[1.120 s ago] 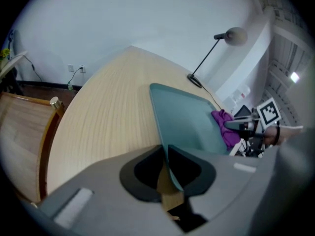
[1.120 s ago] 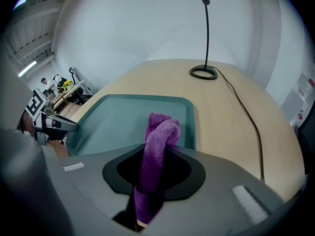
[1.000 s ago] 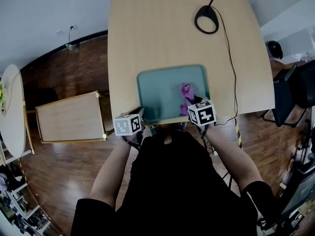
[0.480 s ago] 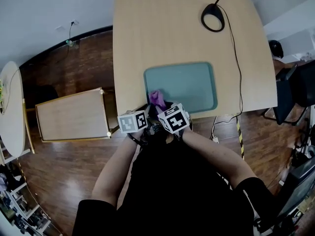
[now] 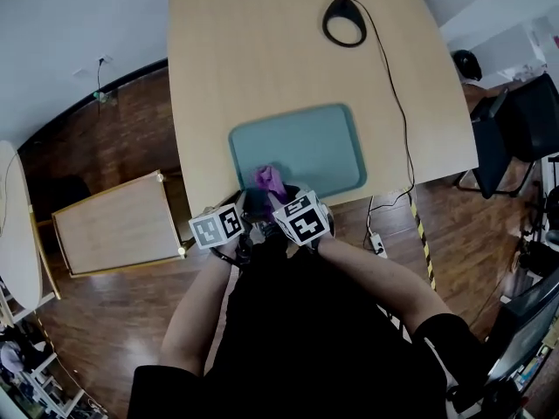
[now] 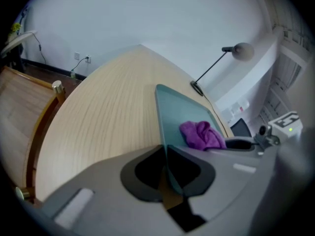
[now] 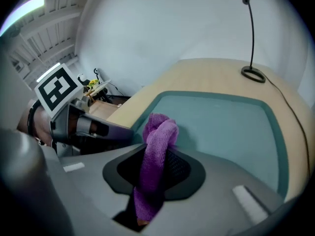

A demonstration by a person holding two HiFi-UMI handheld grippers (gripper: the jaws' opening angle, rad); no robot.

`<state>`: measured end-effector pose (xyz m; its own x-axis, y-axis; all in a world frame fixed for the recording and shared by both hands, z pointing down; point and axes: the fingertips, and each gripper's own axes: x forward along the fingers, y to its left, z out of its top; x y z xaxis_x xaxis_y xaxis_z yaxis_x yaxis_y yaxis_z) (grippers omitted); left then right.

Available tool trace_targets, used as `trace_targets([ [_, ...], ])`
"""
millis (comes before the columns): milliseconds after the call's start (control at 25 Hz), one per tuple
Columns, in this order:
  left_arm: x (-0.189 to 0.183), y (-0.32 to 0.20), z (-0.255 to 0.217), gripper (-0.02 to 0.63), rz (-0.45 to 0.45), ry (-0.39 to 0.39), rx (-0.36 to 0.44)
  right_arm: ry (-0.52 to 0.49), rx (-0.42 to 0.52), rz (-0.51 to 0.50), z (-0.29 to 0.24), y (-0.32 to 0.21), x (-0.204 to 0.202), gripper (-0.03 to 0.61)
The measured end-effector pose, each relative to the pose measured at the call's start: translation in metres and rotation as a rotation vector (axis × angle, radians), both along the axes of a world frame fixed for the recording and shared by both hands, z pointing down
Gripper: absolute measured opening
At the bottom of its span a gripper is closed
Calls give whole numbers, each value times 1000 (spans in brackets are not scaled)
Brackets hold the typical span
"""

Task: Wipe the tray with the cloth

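Since a second ago the cloth (image 5: 267,180) has swept from the tray's near right part to its near left corner, and the right gripper (image 5: 276,196) has come over with it until its marker cube nearly meets the left one.

Purple and bunched, the cloth is clamped between the right gripper's (image 7: 155,162) jaws, which stand almost together on it; a strip runs down between the pads and a folded knob (image 7: 160,128) sticks out past the tips, over the tray (image 7: 221,127).

On the tray's (image 5: 306,147) near left rim sits the left gripper (image 5: 246,202). Its jaws (image 6: 166,152) are closing tight on that rim, the thin teal edge pinched upright between the dark pads, with the cloth (image 6: 202,134) lying just right of it.

Teal and otherwise bare, the tray (image 6: 179,107) rests at the near edge of the table (image 5: 262,51). At the far end stands a lamp (image 5: 344,22), its cable (image 5: 395,103) trailing down the right side.
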<state>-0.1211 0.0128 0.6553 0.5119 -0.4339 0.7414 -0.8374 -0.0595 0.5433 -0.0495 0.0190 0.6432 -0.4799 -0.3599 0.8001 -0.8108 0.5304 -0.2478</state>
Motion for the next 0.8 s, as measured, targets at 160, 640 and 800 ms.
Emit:
trace_targets([
  [160,-1,2,1,52,21,-44,10,67,20,65,2,-6,67,86],
  [640,-5,3,6,48,-1,-124,3,170,-15,217,12,-27,225,86],
  [800,-5,3,6,46,-4,-139,1,161,-11,180,11,-28,222,86],
])
